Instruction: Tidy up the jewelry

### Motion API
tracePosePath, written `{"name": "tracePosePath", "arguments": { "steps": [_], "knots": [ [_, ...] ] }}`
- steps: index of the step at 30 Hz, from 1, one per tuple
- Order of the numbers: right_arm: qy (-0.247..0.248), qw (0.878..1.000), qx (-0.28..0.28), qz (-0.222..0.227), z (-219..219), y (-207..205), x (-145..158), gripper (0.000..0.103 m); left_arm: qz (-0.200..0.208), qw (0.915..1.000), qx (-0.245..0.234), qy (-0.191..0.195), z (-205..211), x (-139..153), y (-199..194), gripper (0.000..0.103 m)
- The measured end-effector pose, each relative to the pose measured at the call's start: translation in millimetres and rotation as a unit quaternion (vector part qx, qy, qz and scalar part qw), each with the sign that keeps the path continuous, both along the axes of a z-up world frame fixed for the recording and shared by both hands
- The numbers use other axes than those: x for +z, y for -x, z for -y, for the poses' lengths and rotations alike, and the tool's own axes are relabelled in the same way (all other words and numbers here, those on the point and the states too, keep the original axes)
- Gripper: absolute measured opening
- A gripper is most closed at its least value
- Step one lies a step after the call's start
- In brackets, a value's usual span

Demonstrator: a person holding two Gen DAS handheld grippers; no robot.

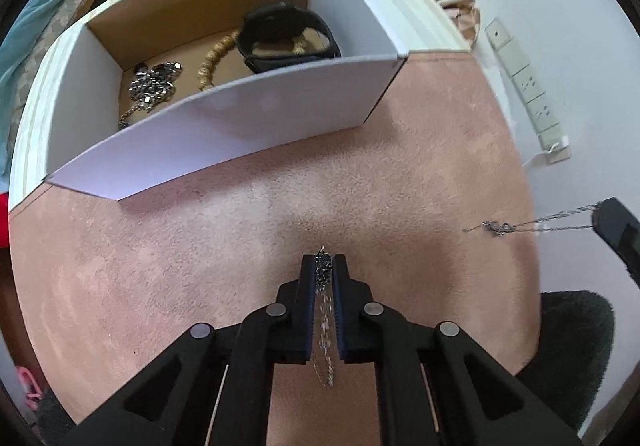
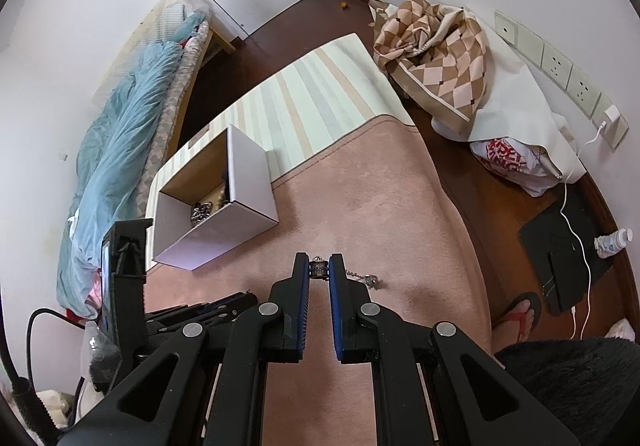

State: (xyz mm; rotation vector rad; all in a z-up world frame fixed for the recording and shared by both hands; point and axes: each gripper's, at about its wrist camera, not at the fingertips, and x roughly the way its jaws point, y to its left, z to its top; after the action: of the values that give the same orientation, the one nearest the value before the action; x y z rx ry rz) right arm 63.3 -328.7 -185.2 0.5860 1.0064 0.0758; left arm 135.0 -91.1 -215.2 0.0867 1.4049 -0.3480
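The left tool point(image 1: 323, 270) is squeezed nearly closed on a dark little pendant point(image 1: 323, 266); its thin silver chain point(image 1: 326, 334) hangs down between the two fingers, above the pink rug point(image 1: 200, 266); the right tool point(image 2: 319, 270) is pinched on a small dark charm point(image 2: 319, 269), with only a small gap between its fingers; a silver chain point(image 2: 360, 278) runs off to the side of that charm, with a shiny clump on it.

In the left camera the right tool point(image 1: 616, 230) shows at the edge, with that chain point(image 1: 532, 226) stretched out from it in the air over the rug.

A white box point(image 1: 224, 125) with a brown inside sits on the rug ahead of the left tool, well apart from it; inside the box lie a shiny silver necklace point(image 1: 154, 83), a string of tan beads point(image 1: 212, 59) beside it, and a black watch point(image 1: 288, 33) at the far side; the beads and the watch are touching.

Behind the box is a striped mat point(image 2: 312, 93); a blue blanket point(image 2: 120, 149) lies along the wall; a checked cloth point(image 2: 436, 57) is bunched up near some wall sockets point(image 2: 560, 61); a foot in a red sandal point(image 2: 520, 314) rests on the dark floor next to the rug.
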Motion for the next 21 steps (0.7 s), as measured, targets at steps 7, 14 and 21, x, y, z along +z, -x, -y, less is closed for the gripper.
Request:
{"name": "tracePosePath", "arguments": {
  "steps": [7, 14, 21],
  "knots": [
    [0.004, 0.999, 0.024, 0.024, -8, -3, 28, 0.010, 0.045, 0.9974, 0.016, 0.053, -29, 54, 6, 0.005],
    [0.010, 0.996, 0.059, 0.063, -28, -20, 75, 0.010, 0.105, 0.9886, 0.023, 0.105, -42, 125, 1, 0.001],
    [0.031, 0.992, 0.083, 0.094, -52, -44, 111, 0.010, 0.113, 0.9849, 0.014, 0.131, -44, 147, -14, 0.006]
  ]
}}
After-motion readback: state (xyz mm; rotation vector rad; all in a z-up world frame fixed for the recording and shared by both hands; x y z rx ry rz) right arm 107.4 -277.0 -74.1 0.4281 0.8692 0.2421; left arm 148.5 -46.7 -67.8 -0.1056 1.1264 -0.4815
